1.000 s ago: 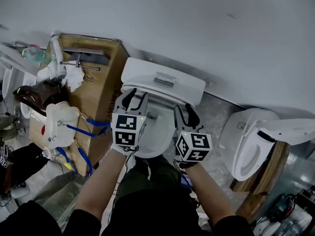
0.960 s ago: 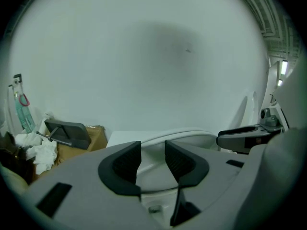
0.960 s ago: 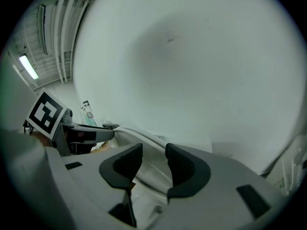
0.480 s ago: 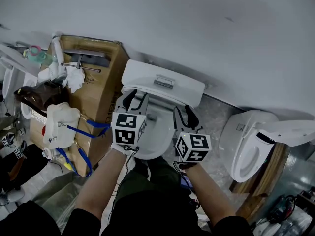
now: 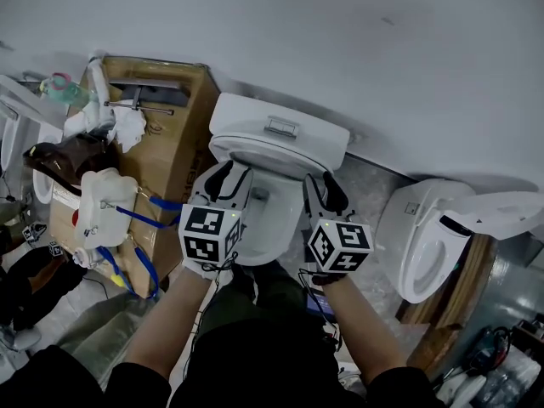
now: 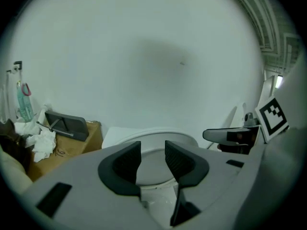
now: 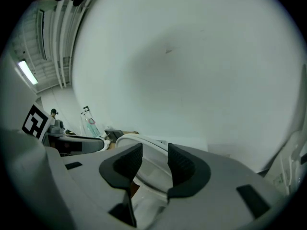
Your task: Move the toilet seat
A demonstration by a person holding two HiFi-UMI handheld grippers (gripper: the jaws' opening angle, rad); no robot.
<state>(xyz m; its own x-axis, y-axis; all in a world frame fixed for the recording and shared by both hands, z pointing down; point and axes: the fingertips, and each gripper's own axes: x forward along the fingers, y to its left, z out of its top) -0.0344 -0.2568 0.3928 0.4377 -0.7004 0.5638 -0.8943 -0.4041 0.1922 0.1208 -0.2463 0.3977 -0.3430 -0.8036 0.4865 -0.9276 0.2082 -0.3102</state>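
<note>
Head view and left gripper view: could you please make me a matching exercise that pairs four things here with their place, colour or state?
Things:
1. cardboard box
2. toilet tank
3. second toilet
4. left hand-held gripper

Places, colours or states:
A. jaws apart
B. at the far right of the head view
C. white, against the wall, ahead of both grippers
D. brown, left of the toilet tank

Pairs: 1-D, 2-C, 3-B, 4-A.
</note>
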